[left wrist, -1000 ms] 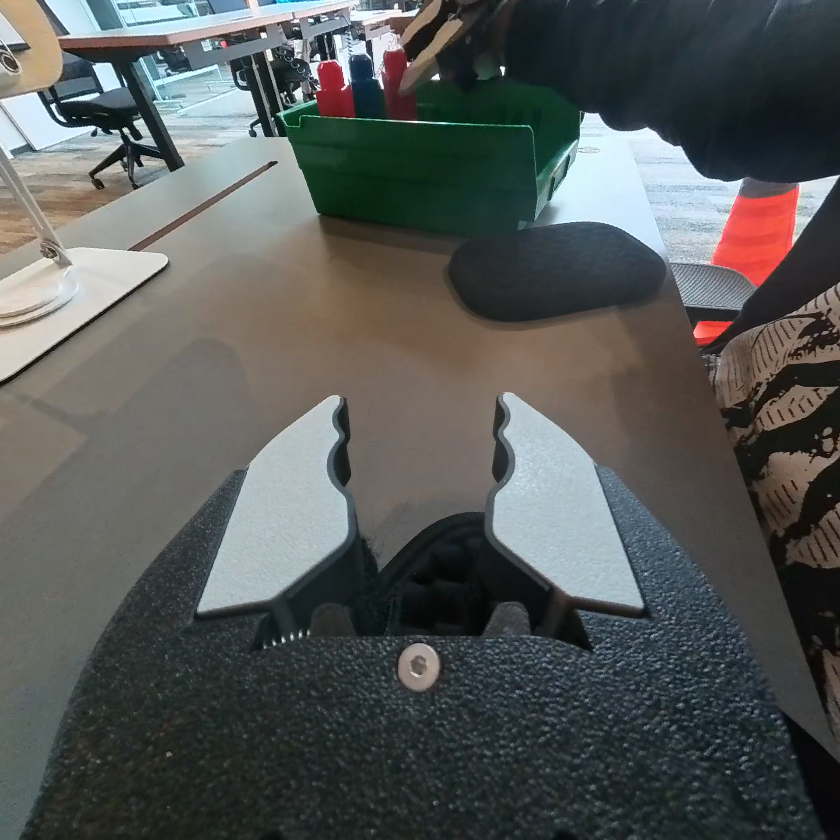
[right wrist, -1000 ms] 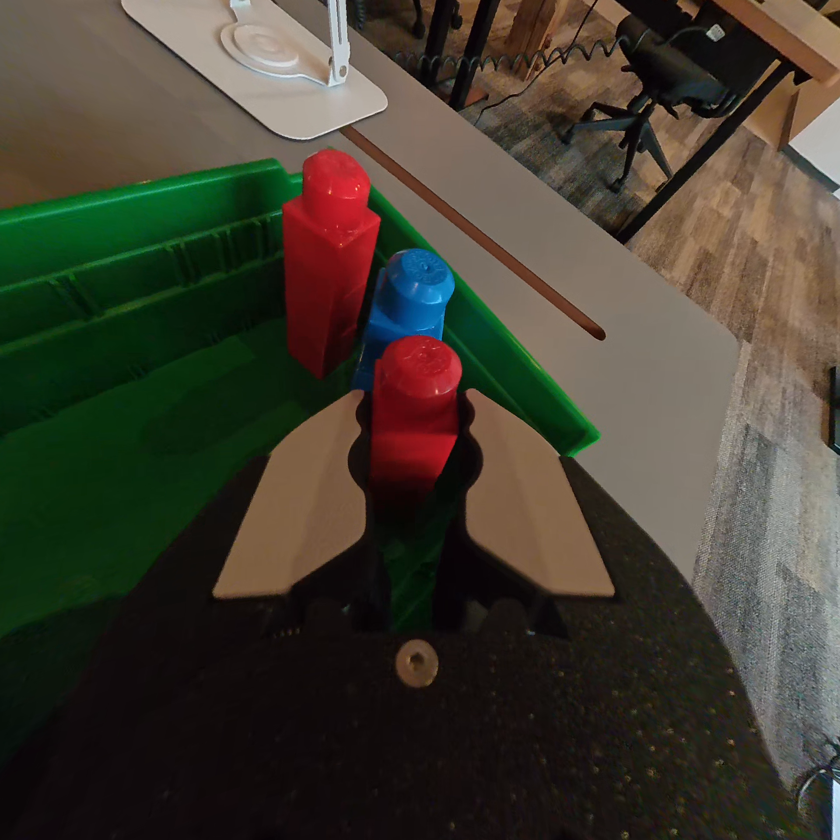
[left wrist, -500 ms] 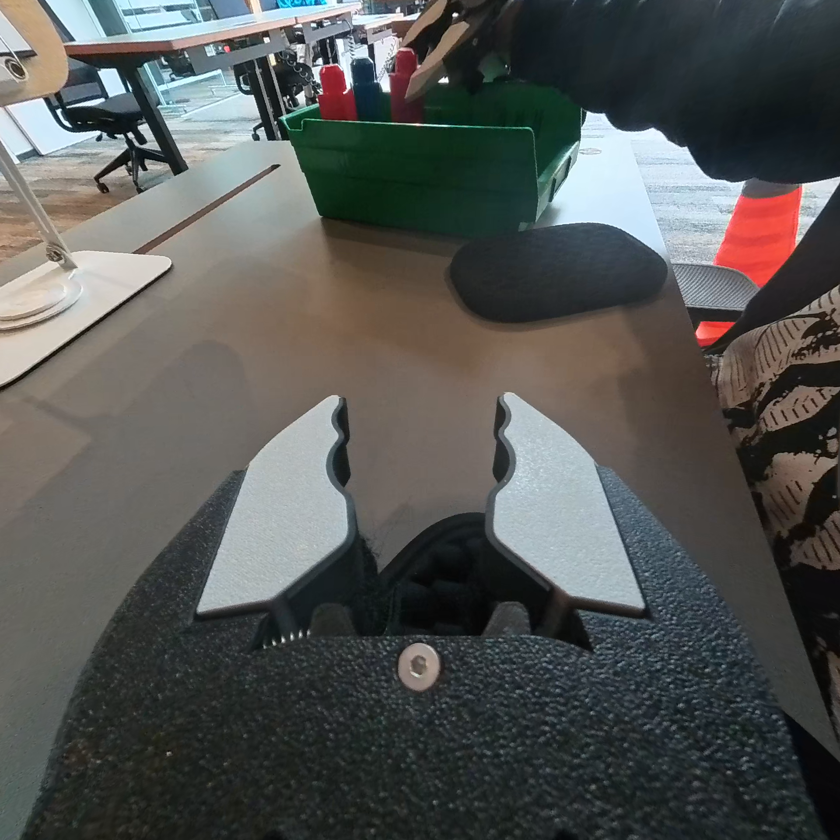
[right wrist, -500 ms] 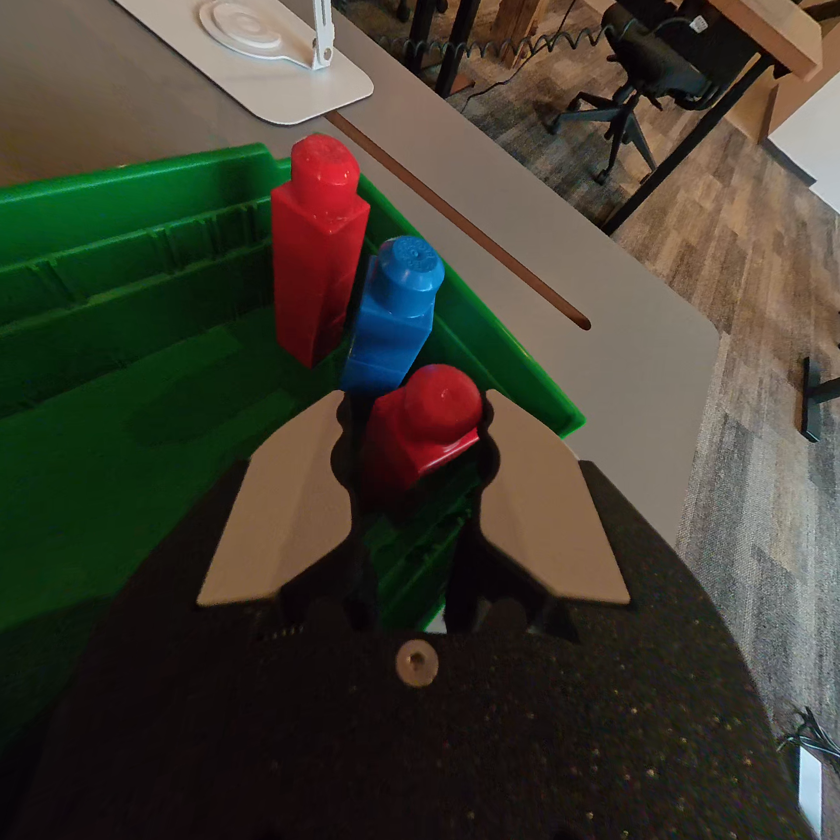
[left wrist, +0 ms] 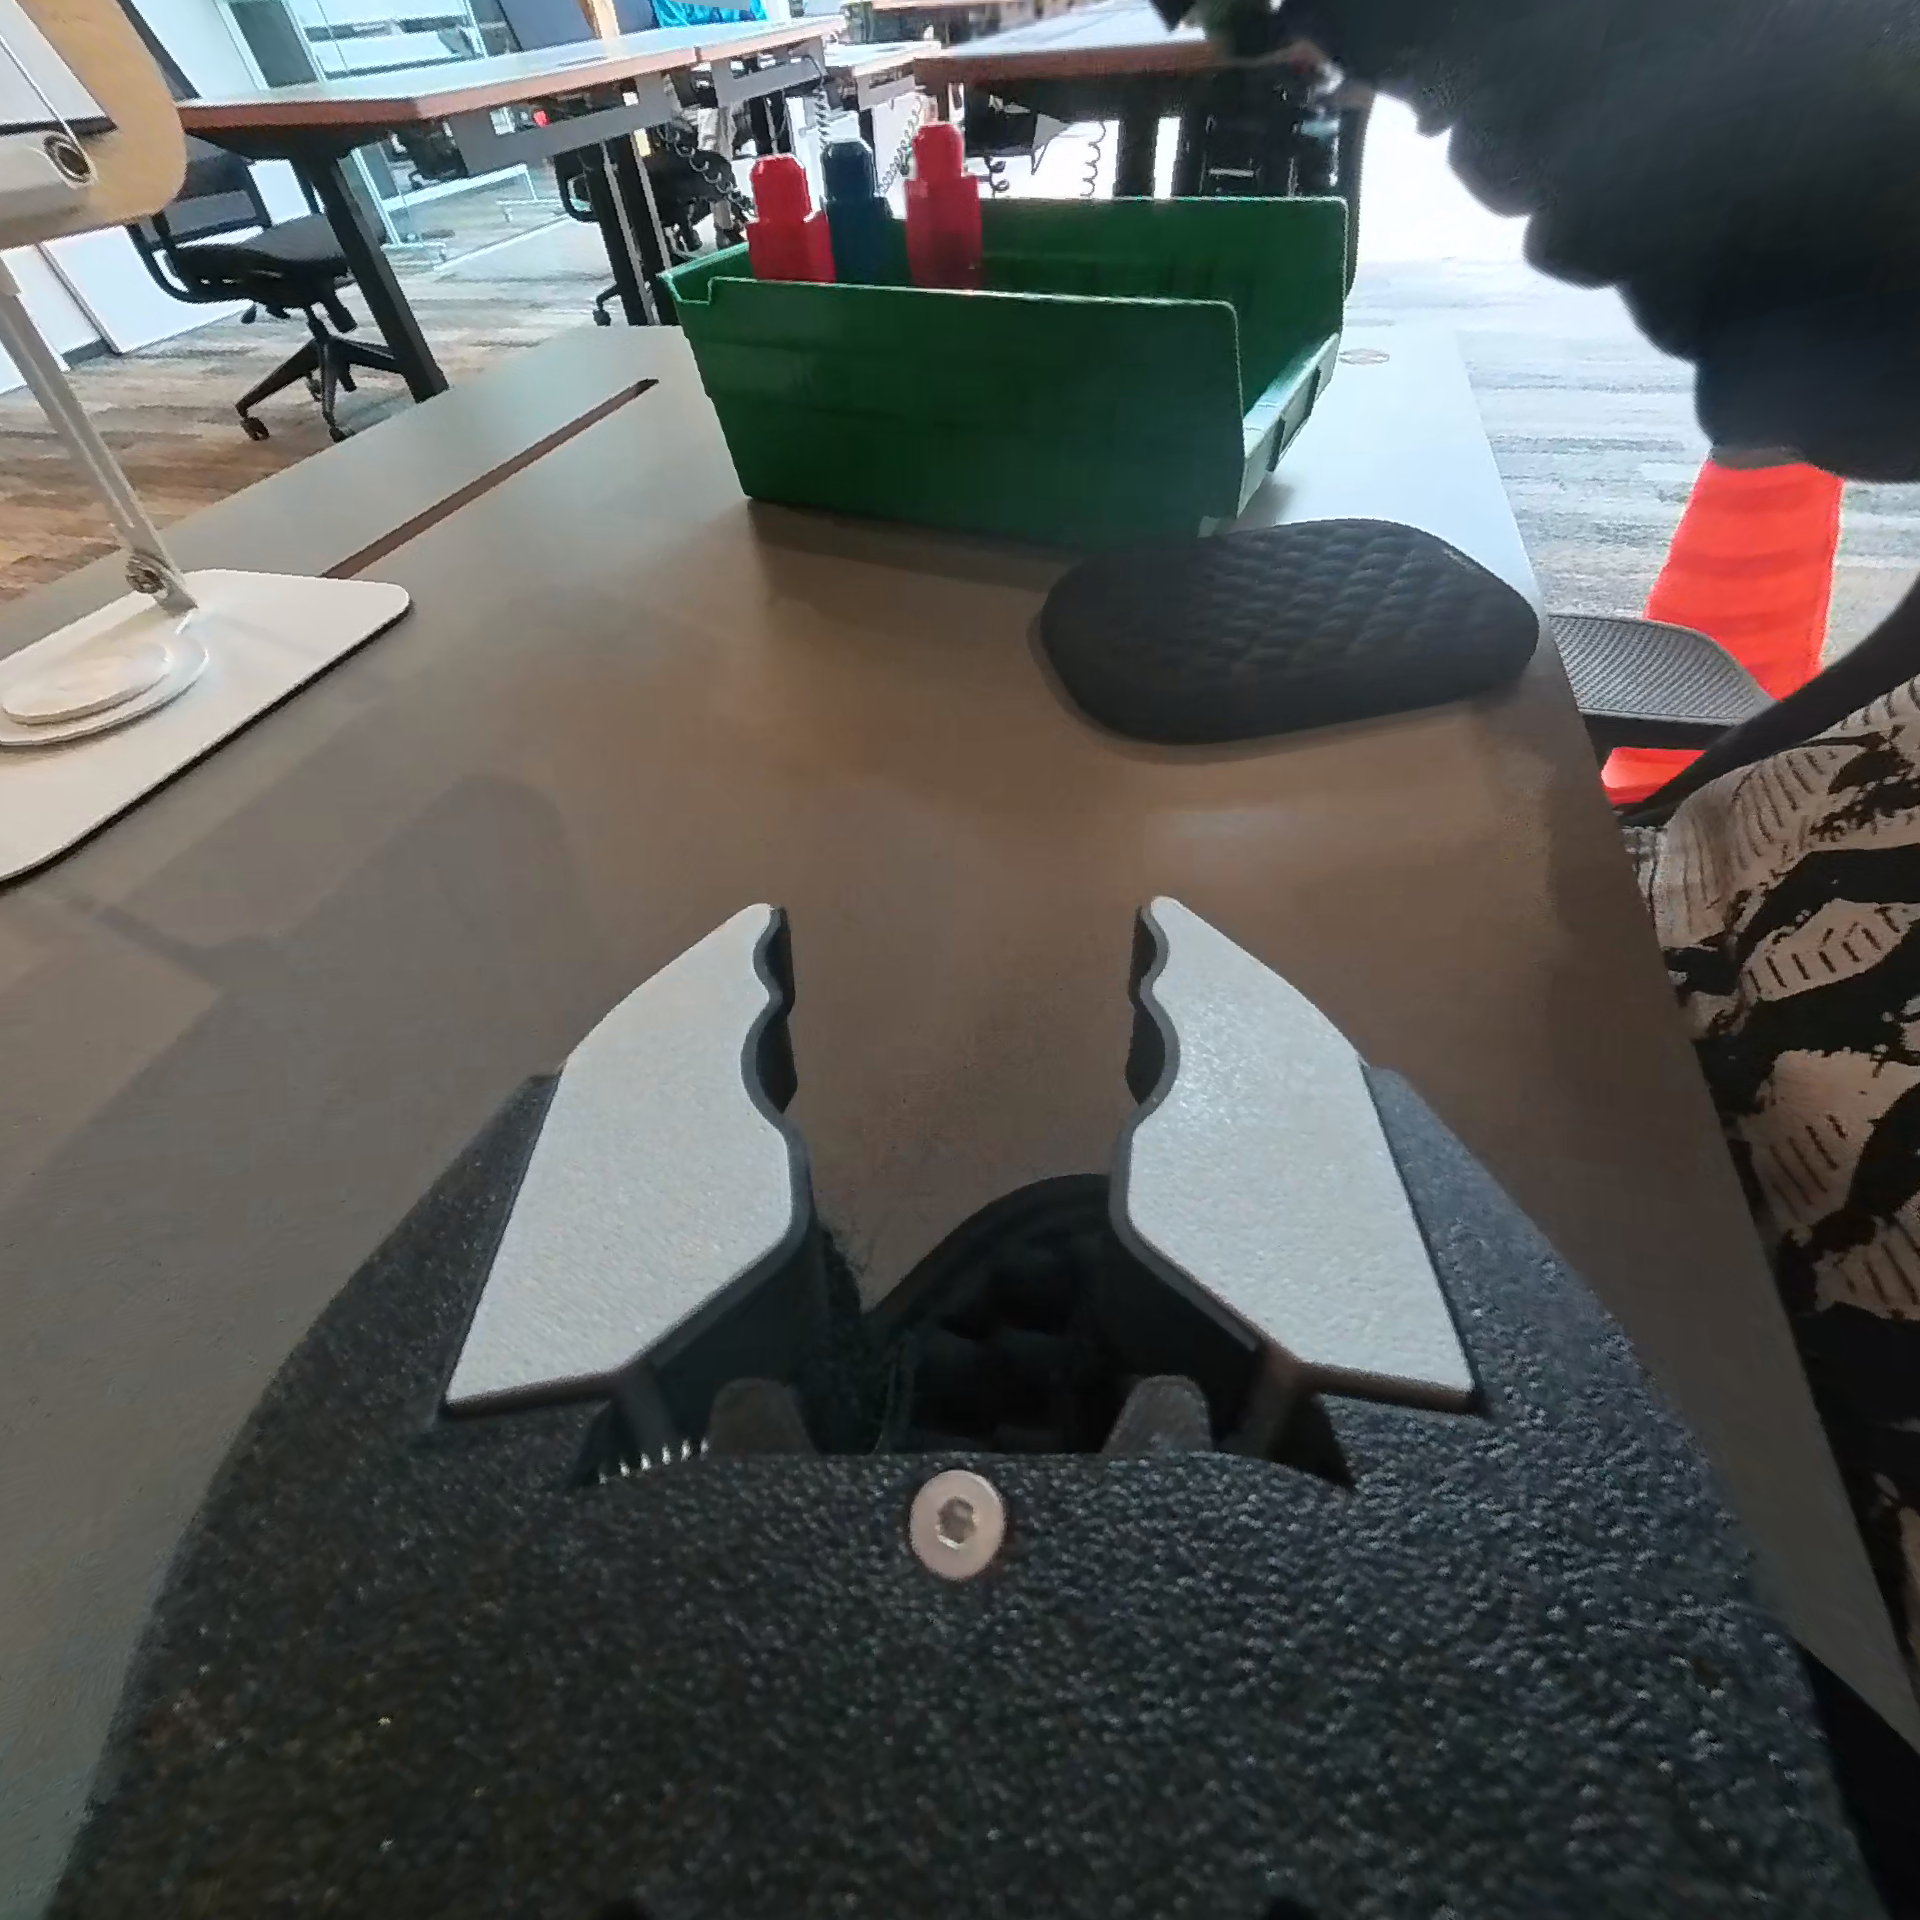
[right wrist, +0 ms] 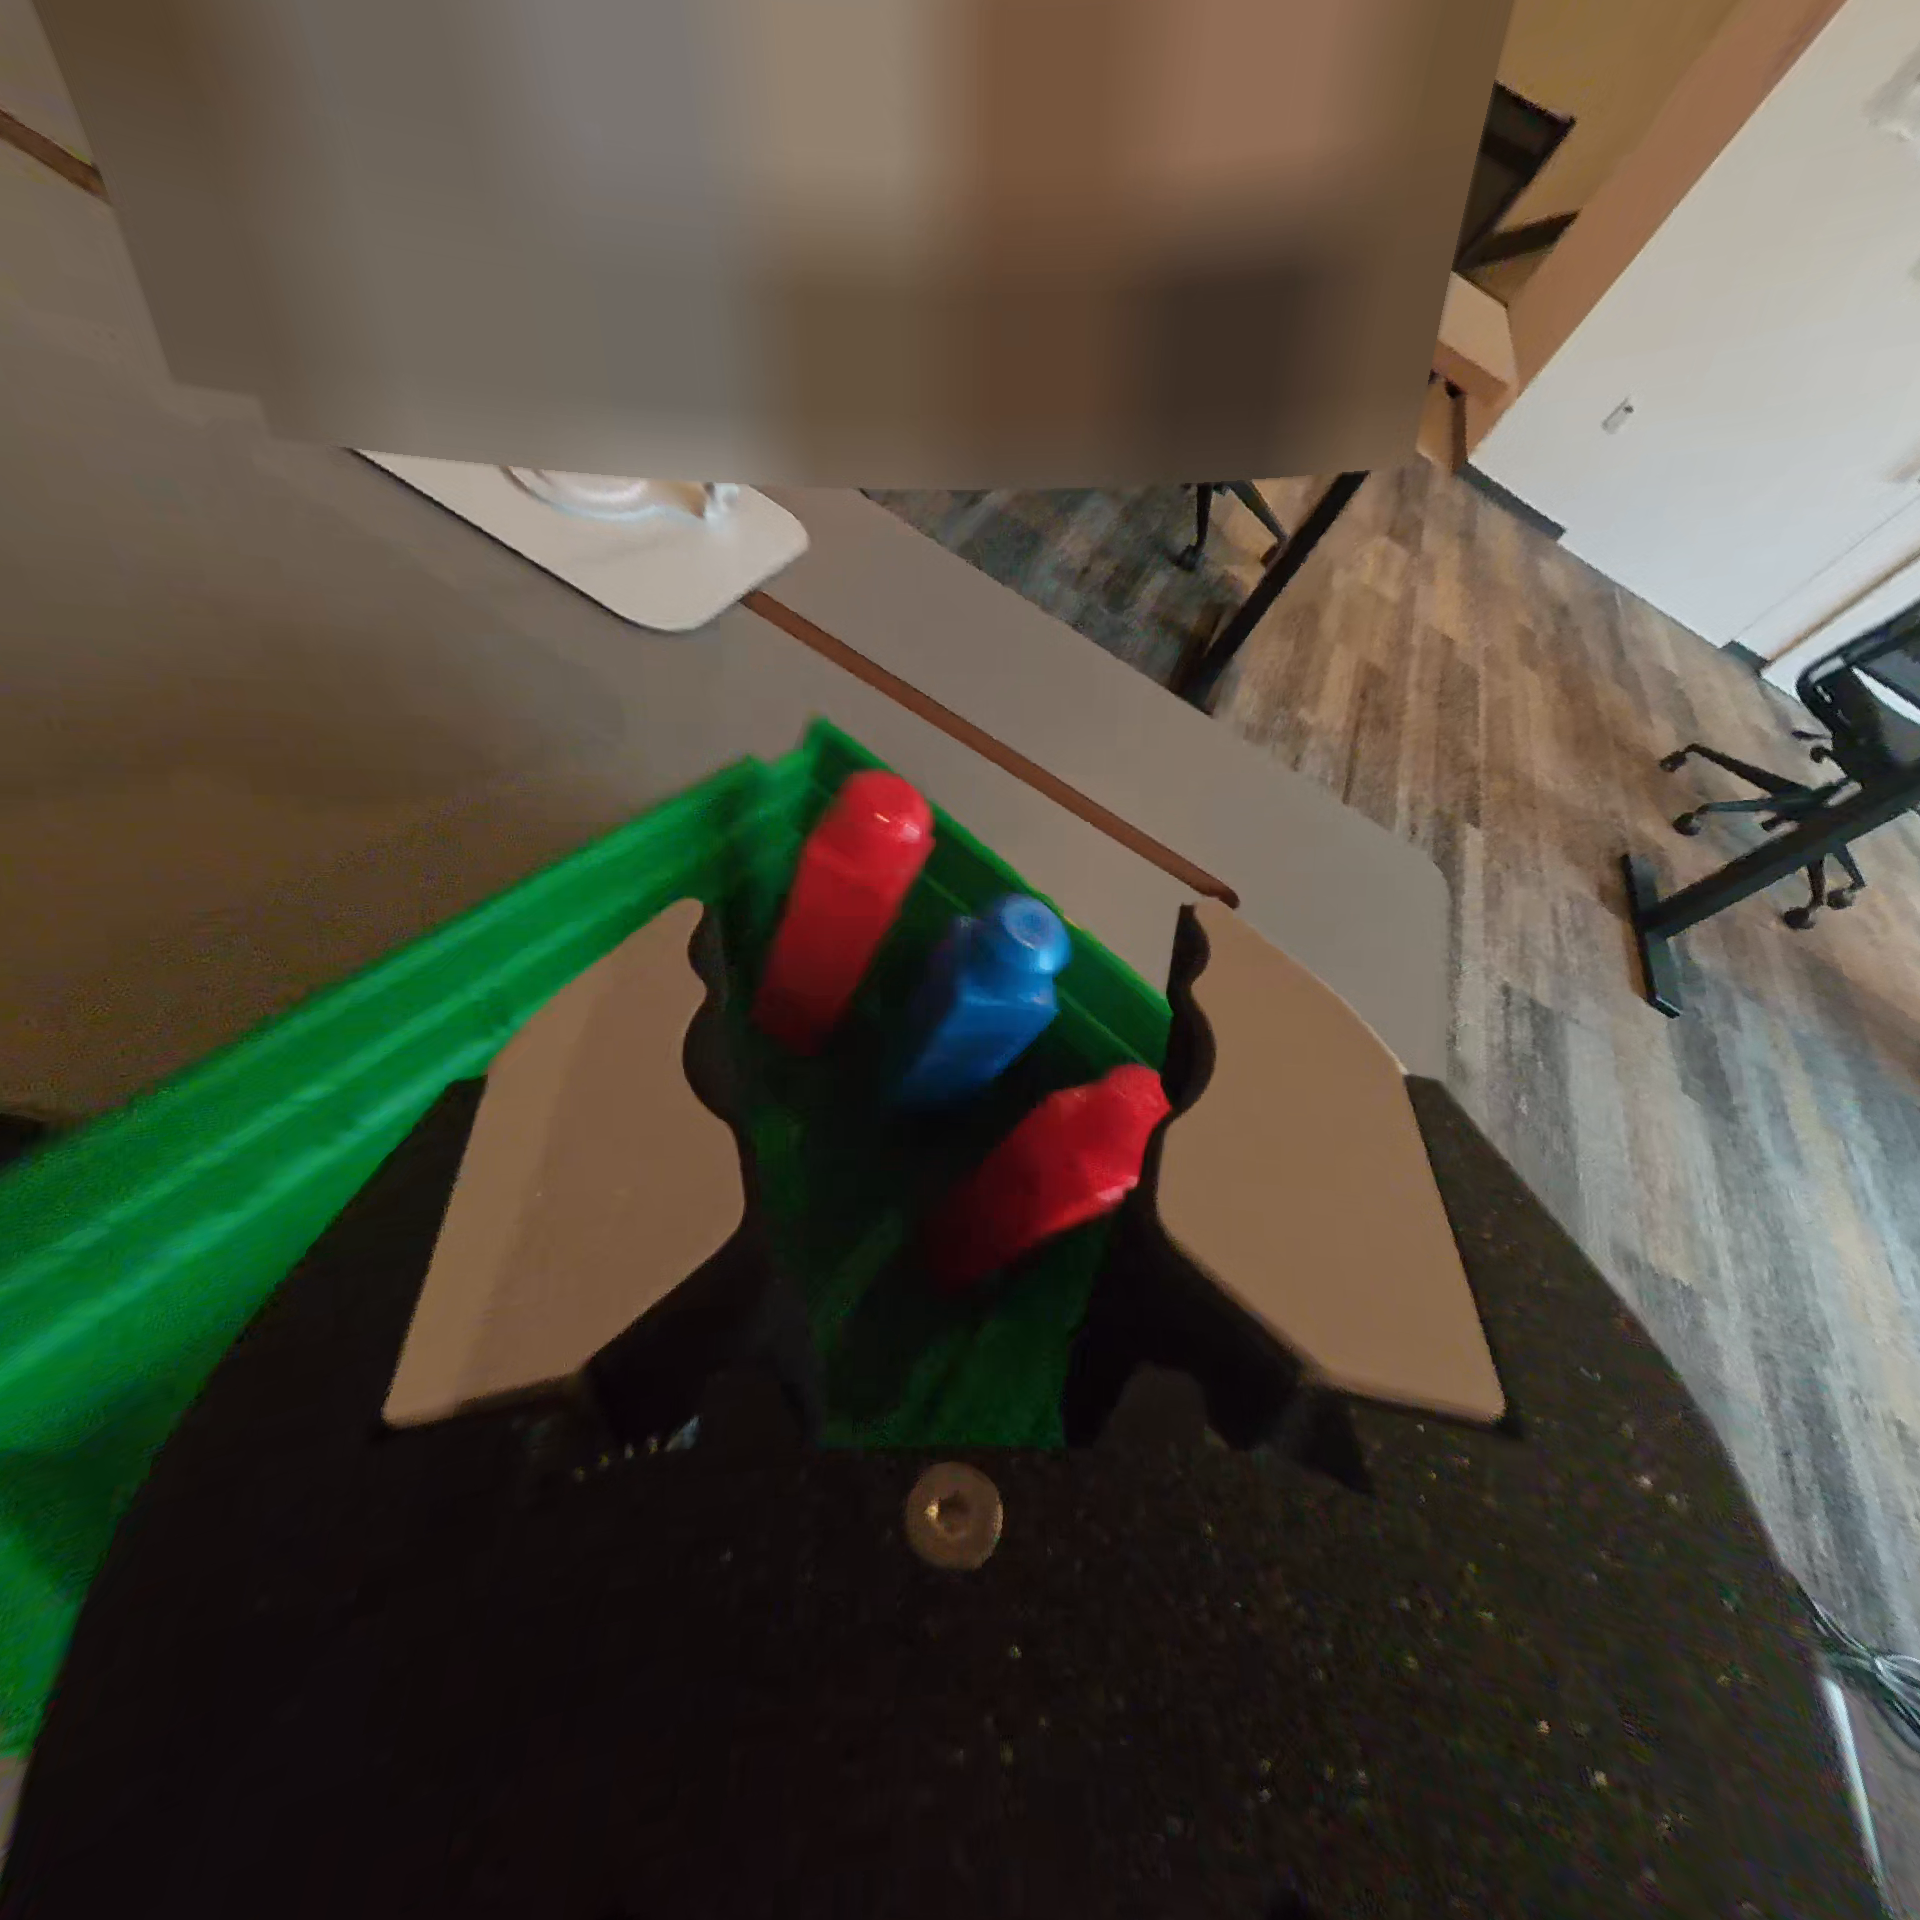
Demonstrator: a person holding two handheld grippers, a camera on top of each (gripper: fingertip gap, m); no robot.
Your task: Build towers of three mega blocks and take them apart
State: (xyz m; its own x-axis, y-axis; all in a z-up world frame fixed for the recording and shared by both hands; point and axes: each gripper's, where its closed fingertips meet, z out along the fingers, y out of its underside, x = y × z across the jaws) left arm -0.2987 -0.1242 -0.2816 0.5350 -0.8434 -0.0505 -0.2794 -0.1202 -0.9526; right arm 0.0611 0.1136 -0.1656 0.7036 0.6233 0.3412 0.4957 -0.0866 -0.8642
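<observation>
left gripper (left wrist: 961,1023) hovers low over bare table (left wrist: 582,748), jaws parted, empty. right gripper (right wrist: 940,997) is spread wide above the green bin (right wrist: 312,1091) (empty), where three blocks (right wrist: 987,1003) stand by the far wall.

A grey-brown bench (left wrist: 644,748) is seen. Ahead of the left gripper (left wrist: 961,997), a green bin (left wrist: 987,416) and black pad (left wrist: 1288,629) are carried; a white stand base (left wrist: 197,675) sits left.

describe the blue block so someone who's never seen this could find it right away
Find the green bin at the table's far end. Three blocks stand in a row in its far corner. The blue block is the middle one, the only blue one, between two red blocks.
</observation>
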